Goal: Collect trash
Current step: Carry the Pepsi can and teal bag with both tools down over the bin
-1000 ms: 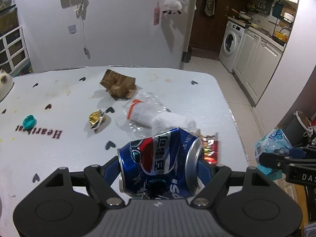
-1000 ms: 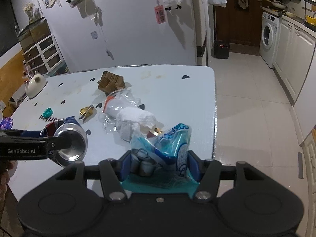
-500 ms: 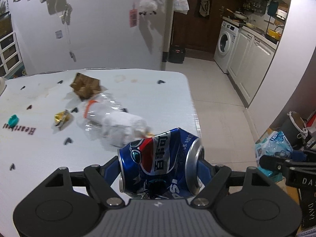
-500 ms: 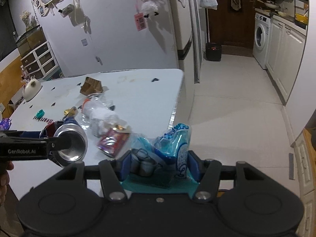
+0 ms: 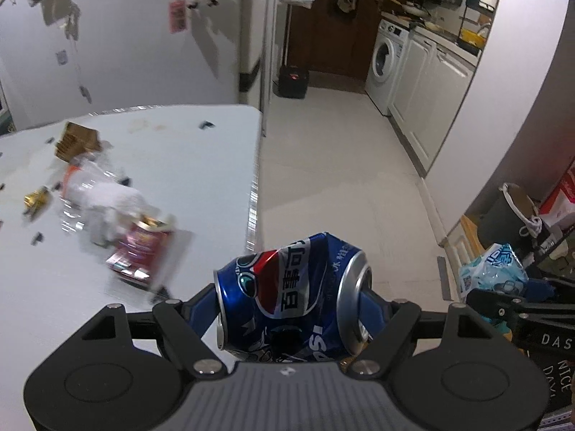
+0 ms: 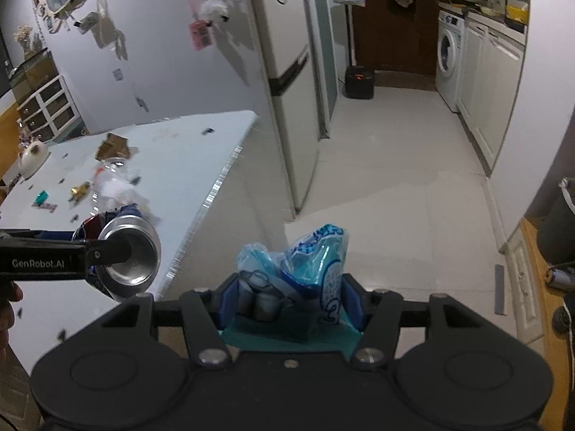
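Note:
My left gripper [image 5: 293, 305] is shut on a dented blue Pepsi can [image 5: 291, 294], held in the air past the table's right edge; the can's silver end also shows in the right wrist view [image 6: 129, 255]. My right gripper [image 6: 291, 298] is shut on a crumpled blue plastic wrapper [image 6: 309, 262], held over the floor; it also shows at the right of the left wrist view [image 5: 492, 269]. On the white table [image 5: 201, 186] lie a red snack packet [image 5: 143, 248], a clear plastic bottle with white tissue [image 5: 104, 194], a brown cardboard scrap [image 5: 77, 142] and a gold foil piece [image 5: 36, 197].
A dark bin with a white rim [image 5: 510, 215] stands on the floor at the right, next to a red and white box [image 5: 560, 197]. A fridge [image 6: 287, 72] stands beyond the table's corner. A washing machine [image 5: 386, 61] and white cabinets line the far right wall.
Both grippers have swung right, away from the table and over the floor, each with its load still held. The table's trash has slid to the left of both views.

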A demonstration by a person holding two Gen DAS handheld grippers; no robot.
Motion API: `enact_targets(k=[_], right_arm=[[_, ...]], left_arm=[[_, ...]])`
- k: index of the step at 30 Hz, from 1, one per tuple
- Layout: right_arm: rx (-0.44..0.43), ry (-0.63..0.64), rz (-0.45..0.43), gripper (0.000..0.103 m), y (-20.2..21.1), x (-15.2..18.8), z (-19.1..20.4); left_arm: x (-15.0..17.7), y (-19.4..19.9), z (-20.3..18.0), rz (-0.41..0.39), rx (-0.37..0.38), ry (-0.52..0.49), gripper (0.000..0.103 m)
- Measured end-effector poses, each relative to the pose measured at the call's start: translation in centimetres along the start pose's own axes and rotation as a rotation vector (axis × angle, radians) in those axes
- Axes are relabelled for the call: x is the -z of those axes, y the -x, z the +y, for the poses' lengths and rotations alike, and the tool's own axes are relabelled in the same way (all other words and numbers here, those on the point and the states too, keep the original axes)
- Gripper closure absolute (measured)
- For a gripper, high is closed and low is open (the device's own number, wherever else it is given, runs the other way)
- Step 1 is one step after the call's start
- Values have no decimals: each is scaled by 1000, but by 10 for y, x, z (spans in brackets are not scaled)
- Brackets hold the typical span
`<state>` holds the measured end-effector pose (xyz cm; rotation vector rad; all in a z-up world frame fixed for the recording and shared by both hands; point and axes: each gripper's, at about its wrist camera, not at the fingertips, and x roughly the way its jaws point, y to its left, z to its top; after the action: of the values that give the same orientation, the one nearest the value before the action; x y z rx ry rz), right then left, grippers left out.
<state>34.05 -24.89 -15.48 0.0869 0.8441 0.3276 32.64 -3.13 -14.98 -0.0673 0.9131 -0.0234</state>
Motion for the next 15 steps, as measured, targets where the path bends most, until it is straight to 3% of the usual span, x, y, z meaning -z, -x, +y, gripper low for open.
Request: enact_targets(k=[7, 15], right_arm=[[34, -27, 59, 43, -23, 25, -53], [59, -118, 148, 43, -86, 73, -99]], left_arm=[[21, -56, -38, 81, 33, -25, 24], [71, -145, -60, 198, 54, -64, 24]])
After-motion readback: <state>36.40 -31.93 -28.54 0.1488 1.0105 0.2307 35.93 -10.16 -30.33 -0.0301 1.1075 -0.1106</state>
